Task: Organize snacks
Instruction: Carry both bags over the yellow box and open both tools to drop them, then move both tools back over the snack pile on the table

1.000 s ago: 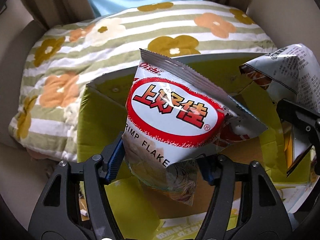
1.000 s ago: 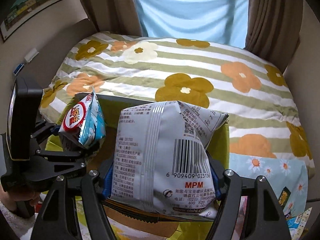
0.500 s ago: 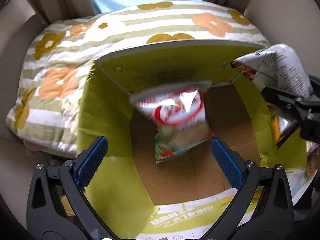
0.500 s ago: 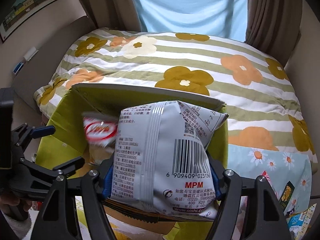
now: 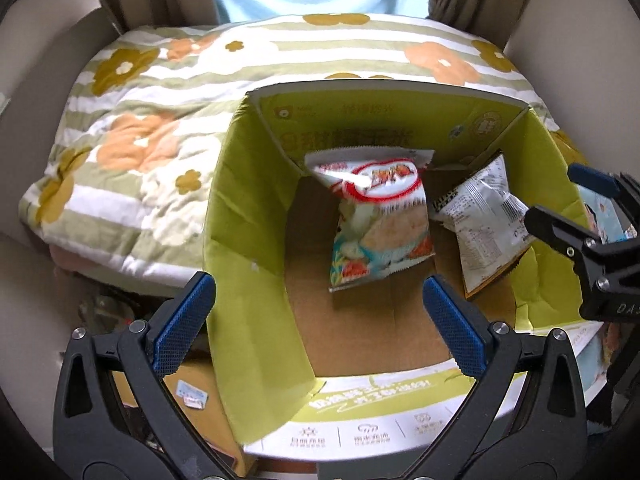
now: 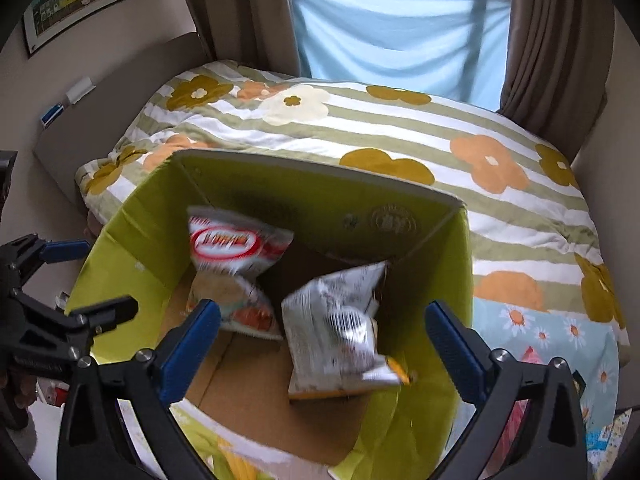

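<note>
A green cardboard box [image 5: 248,208] stands open-topped against the bed. A red-and-white shrimp flakes bag [image 5: 380,224] lies inside it, leaning on the far wall. To its right a silver snack bag [image 5: 480,224] drops into the box, blurred. My left gripper [image 5: 319,284] hangs open over the box's near left side, nothing between its fingers. My right gripper [image 6: 323,308] is above the box with its jaws opening; the silver bag [image 6: 336,320] is below them, free of the pads. The red-and-white bag [image 6: 232,264] shows to the left there.
A quilt [image 5: 140,120] with stripes and flowers covers the bed behind the box. Brown curtains and a light blue cloth [image 6: 392,32] hang at the window. More snack packs [image 6: 528,364] lie on a daisy-print cloth to the right. A brown carton [image 5: 192,392] sits beside the box's left flap.
The left gripper opened and the red-and-white bag fell into the box. Then the right gripper opened and the silver bag dropped in. The left gripper shifted left over the box.
</note>
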Demonstrator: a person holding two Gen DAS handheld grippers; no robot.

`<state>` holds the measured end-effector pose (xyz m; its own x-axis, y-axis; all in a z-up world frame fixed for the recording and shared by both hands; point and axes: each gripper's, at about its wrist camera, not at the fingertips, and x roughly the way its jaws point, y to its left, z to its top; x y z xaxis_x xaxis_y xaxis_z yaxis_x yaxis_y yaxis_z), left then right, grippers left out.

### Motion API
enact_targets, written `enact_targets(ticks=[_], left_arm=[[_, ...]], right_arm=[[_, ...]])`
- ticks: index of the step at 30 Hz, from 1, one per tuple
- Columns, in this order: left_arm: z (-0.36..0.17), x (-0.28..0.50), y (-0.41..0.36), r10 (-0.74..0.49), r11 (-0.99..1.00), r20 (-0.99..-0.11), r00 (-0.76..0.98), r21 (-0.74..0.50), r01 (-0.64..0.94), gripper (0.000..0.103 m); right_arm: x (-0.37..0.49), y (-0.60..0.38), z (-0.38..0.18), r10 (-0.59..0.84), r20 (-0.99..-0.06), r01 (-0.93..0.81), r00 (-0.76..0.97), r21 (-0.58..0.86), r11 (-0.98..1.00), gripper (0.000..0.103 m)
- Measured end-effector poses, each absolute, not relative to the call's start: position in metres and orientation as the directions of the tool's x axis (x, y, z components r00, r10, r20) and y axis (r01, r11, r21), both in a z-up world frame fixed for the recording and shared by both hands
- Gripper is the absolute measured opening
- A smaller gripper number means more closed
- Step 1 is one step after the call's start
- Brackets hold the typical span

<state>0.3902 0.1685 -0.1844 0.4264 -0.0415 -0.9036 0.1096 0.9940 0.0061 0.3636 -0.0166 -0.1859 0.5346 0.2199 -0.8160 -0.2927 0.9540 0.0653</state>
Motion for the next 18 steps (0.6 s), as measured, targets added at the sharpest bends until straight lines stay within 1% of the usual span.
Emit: enact_targets(ticks=[6,18], left_arm=[[-0.182,0.38,0.167,-0.042,0.994,-0.903,0.428,0.005,0.109,0.103],[-0.159,0.363,0.151,-0.091,0.986,-0.873,0.48,-0.013,0.165,0.103]], right_arm=[[0.352,-0.021,-0.179,0.259,-0.827,-0.297,0.499,0.118,0.948,0.102],[0.325,-0.031,-0.156,0.246,-0.807,-0.272,0.537,0.11,0.956,0.102]])
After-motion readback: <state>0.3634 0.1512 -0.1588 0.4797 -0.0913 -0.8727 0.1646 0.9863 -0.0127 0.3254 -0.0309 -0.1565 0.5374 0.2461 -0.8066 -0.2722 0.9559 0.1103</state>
